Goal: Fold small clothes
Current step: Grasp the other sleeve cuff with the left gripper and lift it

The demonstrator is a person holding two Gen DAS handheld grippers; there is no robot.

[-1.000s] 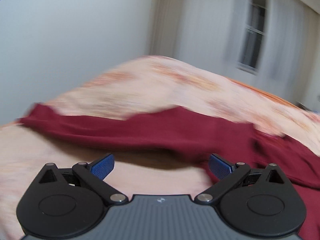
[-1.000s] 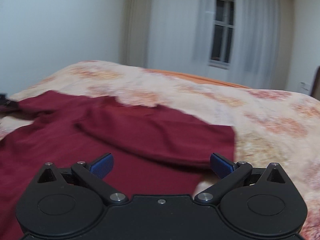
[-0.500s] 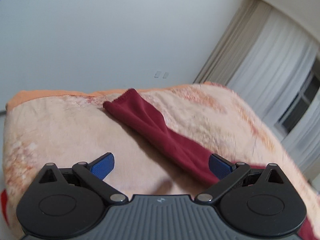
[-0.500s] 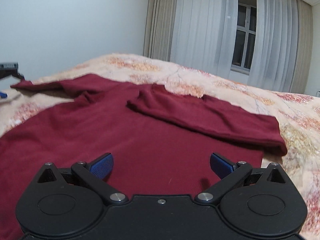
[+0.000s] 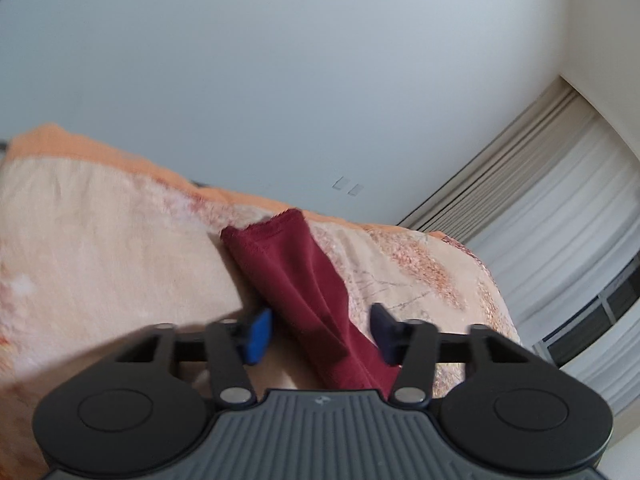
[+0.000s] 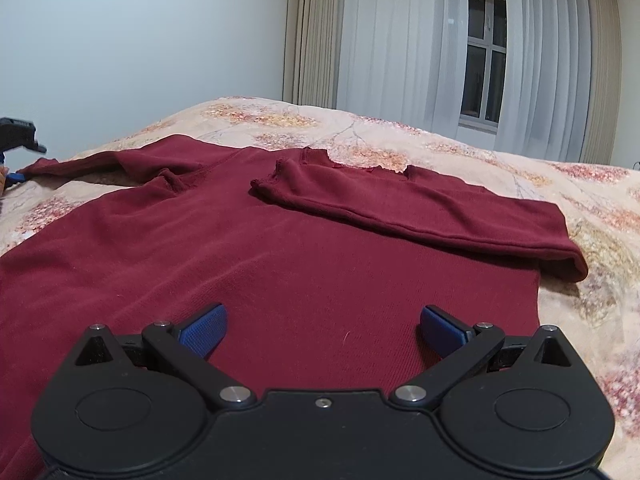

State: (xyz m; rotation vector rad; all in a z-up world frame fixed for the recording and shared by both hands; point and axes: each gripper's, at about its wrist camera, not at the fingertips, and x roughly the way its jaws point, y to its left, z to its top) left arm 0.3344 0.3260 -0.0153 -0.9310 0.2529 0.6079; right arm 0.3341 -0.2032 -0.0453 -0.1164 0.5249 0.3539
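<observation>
A dark red long-sleeved top (image 6: 240,248) lies spread on the floral bedspread (image 6: 592,208). Its right sleeve (image 6: 420,208) is folded across the chest. Its left sleeve (image 5: 304,280) stretches out flat toward the bed's edge. My left gripper (image 5: 320,334) is partly closed, its blue fingers (image 5: 258,336) on either side of that sleeve, apart from the cloth. My right gripper (image 6: 322,330) is open and empty, low over the top's body near the hem. The left gripper also shows in the right wrist view (image 6: 18,140) at the far left.
The bed fills both views, with an orange edge (image 5: 80,144) at its far side. A pale wall stands behind it. Curtains (image 6: 400,40) and a window (image 6: 482,60) are at the back right.
My left gripper has moved forward along the outstretched sleeve and its fingers have narrowed around it. My right gripper has moved closer over the top's body and stays open.
</observation>
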